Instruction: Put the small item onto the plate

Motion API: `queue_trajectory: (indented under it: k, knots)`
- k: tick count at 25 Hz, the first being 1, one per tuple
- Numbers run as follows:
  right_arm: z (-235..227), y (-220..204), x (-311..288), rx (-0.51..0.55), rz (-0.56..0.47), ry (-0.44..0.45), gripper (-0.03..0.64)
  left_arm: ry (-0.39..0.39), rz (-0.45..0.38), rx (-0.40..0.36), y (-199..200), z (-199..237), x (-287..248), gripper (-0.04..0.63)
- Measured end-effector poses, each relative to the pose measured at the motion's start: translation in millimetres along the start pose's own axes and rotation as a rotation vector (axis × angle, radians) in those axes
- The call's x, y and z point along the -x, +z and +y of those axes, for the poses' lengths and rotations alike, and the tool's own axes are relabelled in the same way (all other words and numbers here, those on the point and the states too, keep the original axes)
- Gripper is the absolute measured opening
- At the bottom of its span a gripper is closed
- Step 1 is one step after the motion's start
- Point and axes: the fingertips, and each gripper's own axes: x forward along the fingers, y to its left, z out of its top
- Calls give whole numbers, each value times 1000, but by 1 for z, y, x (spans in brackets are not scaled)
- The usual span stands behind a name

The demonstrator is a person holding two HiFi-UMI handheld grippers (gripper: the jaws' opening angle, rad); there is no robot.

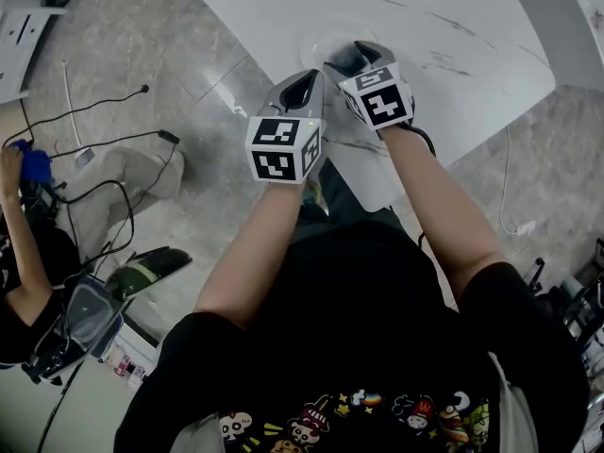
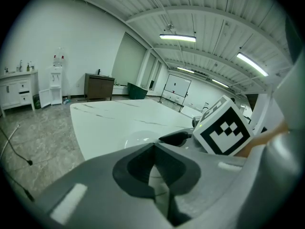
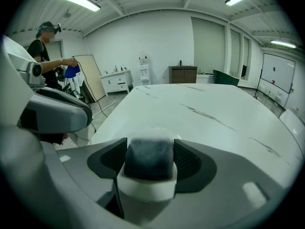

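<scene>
Right tongs (image 3: 150, 157) squeeze the small dark item (image 3: 148, 155) by the plate (image 1: 319, 43); left tongs (image 2: 153, 149) are pressed together, empty.

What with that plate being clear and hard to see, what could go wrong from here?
The clear plate lies near the table edge; a low approach by the right gripper could shove it off. Released too high, the block in its fingers might bounce off the plate. The left gripper, shut and empty, hangs close beside and could bump it.
</scene>
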Motion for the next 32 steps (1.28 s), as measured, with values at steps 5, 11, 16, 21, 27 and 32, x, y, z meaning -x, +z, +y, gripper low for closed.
queue_trajectory:
  k: [5,11,16,21,27,32]
  knots:
    - [0,3,-9,3,13,3,331,6,7,9,-2,8,-1,0]
    - [2,3,-5,6,22,-7,334,11,8,10,-3,5,6,0]
    - [1,3,-8,9,14,-13,335,13,7,3,0,9,3,0]
    - [1,11,3,2,-24,-10,336,14,1,-13,5,10,5,0]
    - [-6,45,65,13,-238,-80,21,20,-16,-41,17,7,16,0]
    - [-5,66,124,2,-385,-86,20,15,-44,-82,35,-2,27,0]
